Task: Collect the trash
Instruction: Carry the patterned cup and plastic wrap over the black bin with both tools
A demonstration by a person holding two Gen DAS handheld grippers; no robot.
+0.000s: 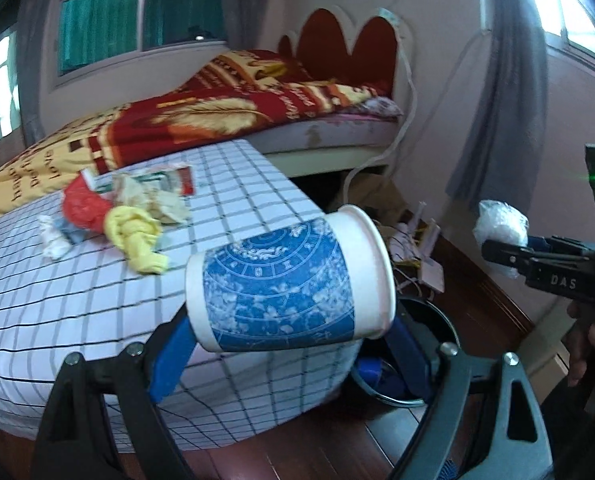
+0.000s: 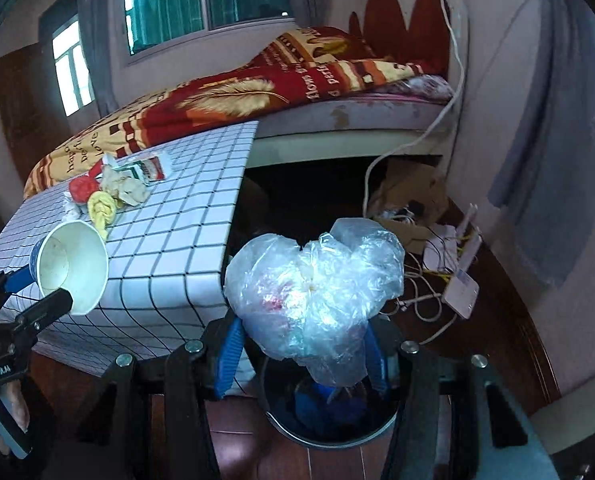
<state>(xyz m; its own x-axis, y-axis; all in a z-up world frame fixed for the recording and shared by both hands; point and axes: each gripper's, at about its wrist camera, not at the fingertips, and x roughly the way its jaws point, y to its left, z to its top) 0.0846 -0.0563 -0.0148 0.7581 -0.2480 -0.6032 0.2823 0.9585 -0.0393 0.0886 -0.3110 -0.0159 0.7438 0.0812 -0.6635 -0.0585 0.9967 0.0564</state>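
Left wrist view: my left gripper (image 1: 293, 340) has its blue fingers (image 1: 169, 364) closed on a paper cup (image 1: 285, 284), one on each side of it.
Cup: white with a blue patterned band, lying on its side in the grip, rim toward the right, base toward the left. It hangs over the edge of the table (image 1: 77, 320), just above the bin (image 1: 425, 320).
Right wrist view: my right gripper (image 2: 301, 354) is closed on a crumpled clear plastic bag (image 2: 317, 300), blue fingers (image 2: 227, 354) pressed against its lower sides.
Bag: bunched and shiny, with something red faintly visible inside. I see it directly above the open mouth of the bin (image 2: 329, 436).
Bin: round, dark, standing on the wooden floor (image 2: 237, 440) just beside the table corner. Some blue stuff lies inside; I cannot tell what it is.
Table: covered with a white cloth with a dark grid. Further back on it sits a pile of trash (image 1: 125, 216): a red crumpled piece, a knotted yellow piece, beige crumpled paper, white scraps and a flattened red and green carton.
Each gripper in the other view: the right one with its bag shows at the right edge of the left view (image 1: 501, 226); the left one with the cup, its mouth facing the camera, shows at the left of the right view (image 2: 71, 268).
Behind: a bed (image 1: 217, 112) with a red and yellow blanket, and tangled white cables (image 2: 429, 280) on the floor by the wall.
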